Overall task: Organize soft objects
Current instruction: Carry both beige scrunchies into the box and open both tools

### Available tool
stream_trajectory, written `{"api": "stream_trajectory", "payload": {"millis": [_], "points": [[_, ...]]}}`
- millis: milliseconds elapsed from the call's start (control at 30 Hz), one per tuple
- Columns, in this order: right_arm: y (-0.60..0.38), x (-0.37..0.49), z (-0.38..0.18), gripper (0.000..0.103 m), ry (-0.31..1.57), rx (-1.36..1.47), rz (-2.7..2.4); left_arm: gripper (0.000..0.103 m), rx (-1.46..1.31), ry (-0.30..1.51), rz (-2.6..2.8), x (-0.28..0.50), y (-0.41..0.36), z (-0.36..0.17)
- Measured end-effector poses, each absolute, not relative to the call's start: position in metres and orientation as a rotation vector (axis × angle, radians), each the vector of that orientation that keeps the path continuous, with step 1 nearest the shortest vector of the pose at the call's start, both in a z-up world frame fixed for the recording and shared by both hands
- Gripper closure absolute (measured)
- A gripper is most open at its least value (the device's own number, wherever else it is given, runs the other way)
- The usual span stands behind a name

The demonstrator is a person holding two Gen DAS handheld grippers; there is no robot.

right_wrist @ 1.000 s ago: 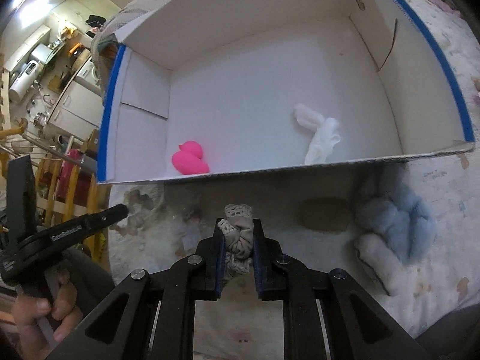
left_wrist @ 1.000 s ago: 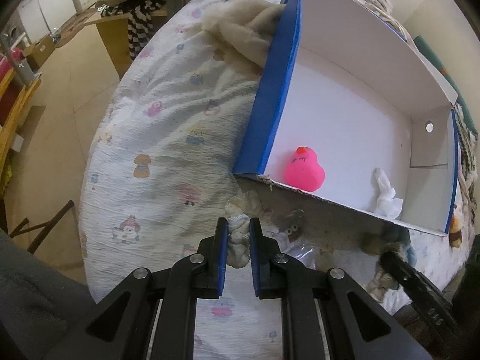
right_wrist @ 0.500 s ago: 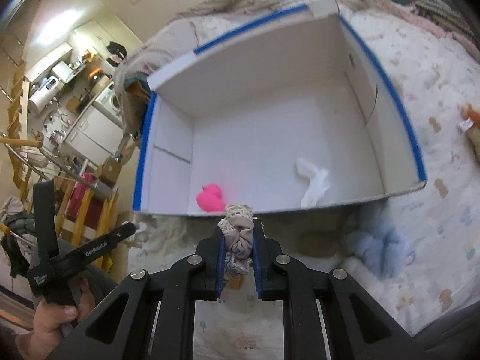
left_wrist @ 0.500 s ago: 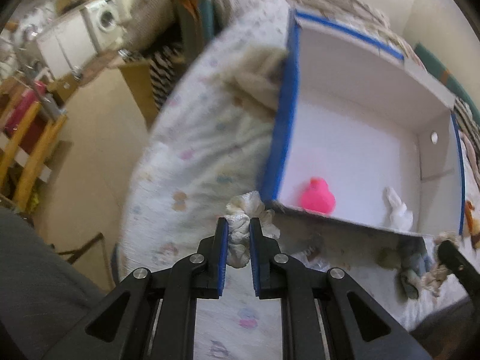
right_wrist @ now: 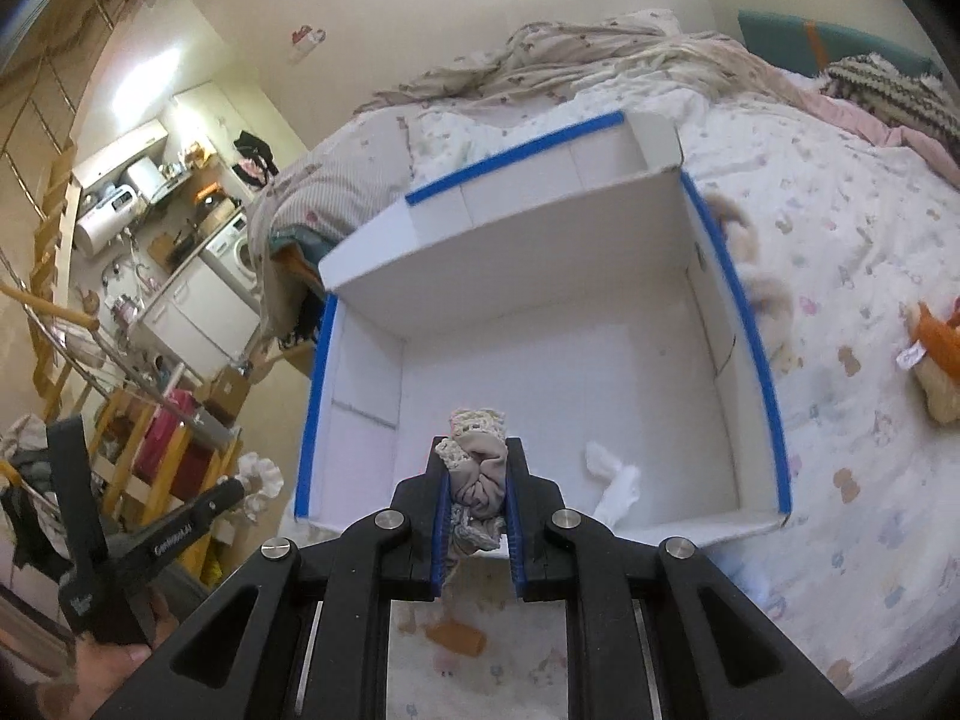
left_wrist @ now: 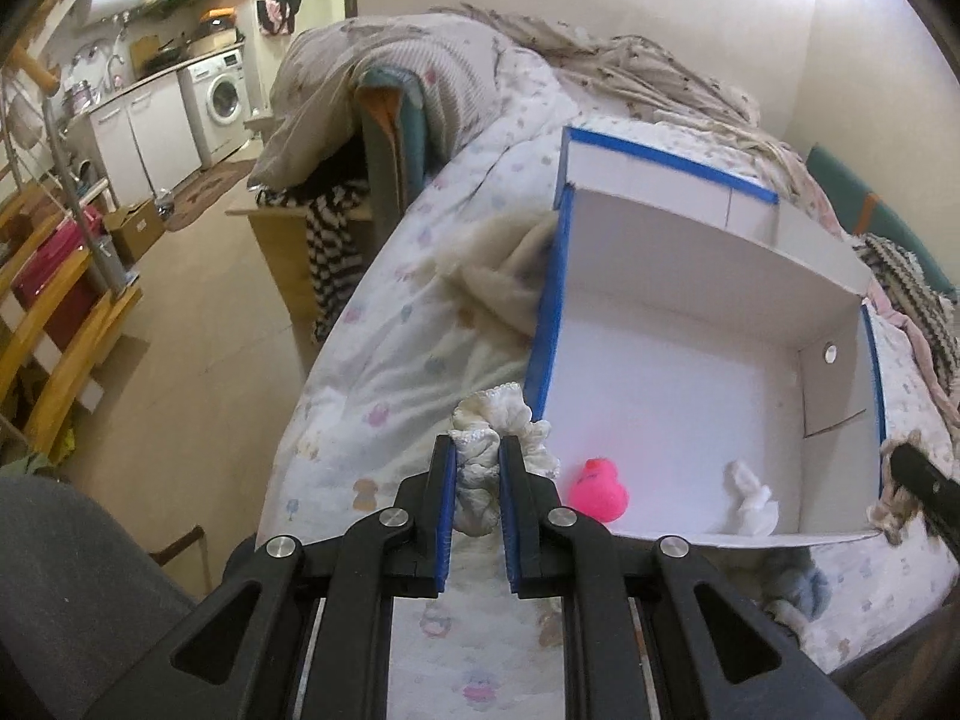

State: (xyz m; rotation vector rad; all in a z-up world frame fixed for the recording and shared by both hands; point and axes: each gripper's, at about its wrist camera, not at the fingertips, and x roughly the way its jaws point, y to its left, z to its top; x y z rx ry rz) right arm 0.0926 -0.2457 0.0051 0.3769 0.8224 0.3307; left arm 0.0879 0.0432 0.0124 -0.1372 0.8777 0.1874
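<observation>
Both scrunchies (left_wrist: pixel 480 468) lifted (duck (left_wrist: pixel 599 489) half-hidden)

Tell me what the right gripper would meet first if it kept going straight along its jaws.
Probably the white floor of the open box. The right gripper, shut on a beige scrunchie, points down past the near wall into the box, left of the white cloth. Depth is uncertain.

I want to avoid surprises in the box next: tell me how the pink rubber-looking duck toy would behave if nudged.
The pink rounded duck toy sits on the smooth floor of the white cardboard box with blue-taped edges, so it would probably slide easily. Its rounded body suggests that it may wobble or tip over. It looks small and probably light, likely yielding rather than breaking.
</observation>
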Motion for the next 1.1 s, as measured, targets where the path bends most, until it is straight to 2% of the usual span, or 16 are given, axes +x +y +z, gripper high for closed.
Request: {"api": "stream_trajectory", "payload": {"millis": [300, 533, 1100], "points": [[-0.255, 0.12, 0.027, 0.086, 0.767, 0.323, 0.319, 0.091, -0.133, 0.82, 0.158, 0.113, 0.034, 0.038], [-0.251, 0.154, 0.02, 0.086, 0.769, 0.276, 0.309, 0.091, -0.069, 0.795, 0.157, 0.136, 0.025, 0.048], [-0.254, 0.174, -0.012, 0.085, 0.849, 0.257, 0.238, 0.091, 0.043, 0.889, 0.091, 0.197, -0.024, 0.008]]}}
